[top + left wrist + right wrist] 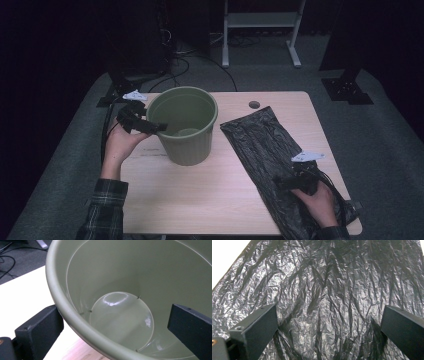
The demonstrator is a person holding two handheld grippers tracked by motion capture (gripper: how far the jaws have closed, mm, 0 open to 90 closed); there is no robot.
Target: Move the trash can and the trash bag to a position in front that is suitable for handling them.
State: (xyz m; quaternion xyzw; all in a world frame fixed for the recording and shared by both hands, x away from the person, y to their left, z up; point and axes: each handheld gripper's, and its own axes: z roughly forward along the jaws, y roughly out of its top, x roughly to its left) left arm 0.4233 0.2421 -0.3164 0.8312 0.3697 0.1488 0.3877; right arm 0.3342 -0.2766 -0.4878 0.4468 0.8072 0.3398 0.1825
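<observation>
A green plastic bin [185,125] stands upright at the table's back left, with nothing inside. My left gripper [150,126] is open and straddles the bin's left rim [75,320], one jaw outside the wall and one inside. A crumpled black plastic bag [265,150] lies flat along the right side of the table. My right gripper [292,181] hovers low over the bag's near part [324,302], open, its jaws spread wide with the wrinkled film between and below them.
The light wooden table [200,190] has bare room between bin and bag and along the front. A small round hole [254,104] sits near the back edge. Cables and a white stand's legs [260,30] lie on the floor behind.
</observation>
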